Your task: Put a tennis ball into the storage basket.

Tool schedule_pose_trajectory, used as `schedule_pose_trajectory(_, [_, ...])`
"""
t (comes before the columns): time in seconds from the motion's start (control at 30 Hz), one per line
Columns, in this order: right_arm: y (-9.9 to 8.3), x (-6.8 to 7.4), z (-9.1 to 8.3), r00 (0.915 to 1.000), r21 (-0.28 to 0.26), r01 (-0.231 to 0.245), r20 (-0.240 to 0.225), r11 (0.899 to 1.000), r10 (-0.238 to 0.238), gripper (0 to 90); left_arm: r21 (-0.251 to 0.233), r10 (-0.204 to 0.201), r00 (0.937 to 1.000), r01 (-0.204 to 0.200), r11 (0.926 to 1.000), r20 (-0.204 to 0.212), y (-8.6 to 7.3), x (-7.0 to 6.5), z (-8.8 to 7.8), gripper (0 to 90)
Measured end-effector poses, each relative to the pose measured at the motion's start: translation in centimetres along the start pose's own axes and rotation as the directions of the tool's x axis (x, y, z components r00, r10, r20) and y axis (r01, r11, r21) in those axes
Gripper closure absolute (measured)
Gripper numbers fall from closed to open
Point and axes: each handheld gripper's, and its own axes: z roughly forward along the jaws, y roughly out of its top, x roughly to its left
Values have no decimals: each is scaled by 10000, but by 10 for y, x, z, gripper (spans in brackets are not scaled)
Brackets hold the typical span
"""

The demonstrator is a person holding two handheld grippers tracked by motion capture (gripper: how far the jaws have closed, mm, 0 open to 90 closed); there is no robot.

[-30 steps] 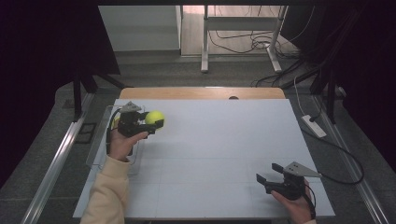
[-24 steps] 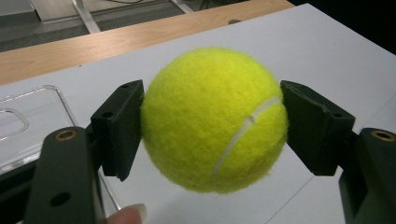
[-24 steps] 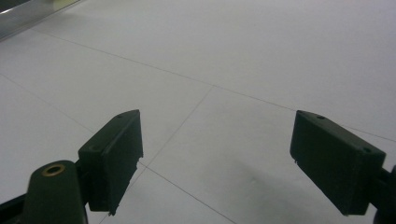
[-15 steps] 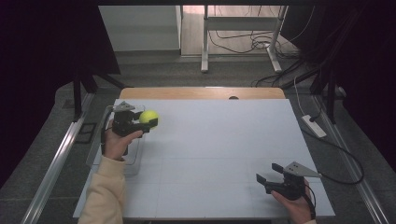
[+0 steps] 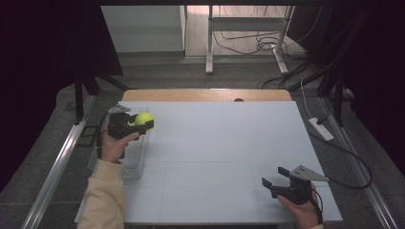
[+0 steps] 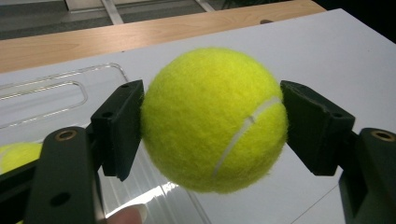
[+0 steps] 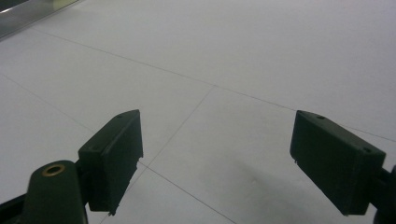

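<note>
— White sheeting covers the tabletop (image 5: 224,157), with a strip of bare wood along the far edge and dark floor, cables and table legs beyond it. Where's the ball?

— The tennis ball (image 5: 144,119) is near the far left corner, clamped in the left gripper (image 5: 138,122). In the left gripper view the two black jaws press against opposite sides of the ball (image 6: 214,119), which hangs clear of the surface with its white seam facing the camera.

— What's underneath it?

— A clear plastic tray (image 5: 136,162) lies along the left edge of the tabletop. The ball sits over the tray's far end, just about at its right rim. In the left gripper view the tray (image 6: 70,91) shows behind and below the ball, and a second yellow ball (image 6: 16,154) peeks out at the lower left edge, behind the jaw.

— And the other hand?

— The right gripper (image 5: 276,177) is at the near right corner, well apart from the tray, held low over the white sheet. Its jaws stand wide apart with nothing between them; the right gripper view shows bare sheet with thin lines between the jaws (image 7: 215,158).
</note>
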Motion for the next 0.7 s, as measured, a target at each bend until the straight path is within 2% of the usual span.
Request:
schedule_pose_trajectory(0.2, [0,0,0,10000,7,1,7,10000,-1,169,-32,-14,9995,13,10000,-324,-1,5,-5,272])
schedule_pose_trajectory(0.7, [0,0,0,10000,8,15,25,10000,-15,169,-135,-232,9967,222,9997,-783,-4,16,-13,272])
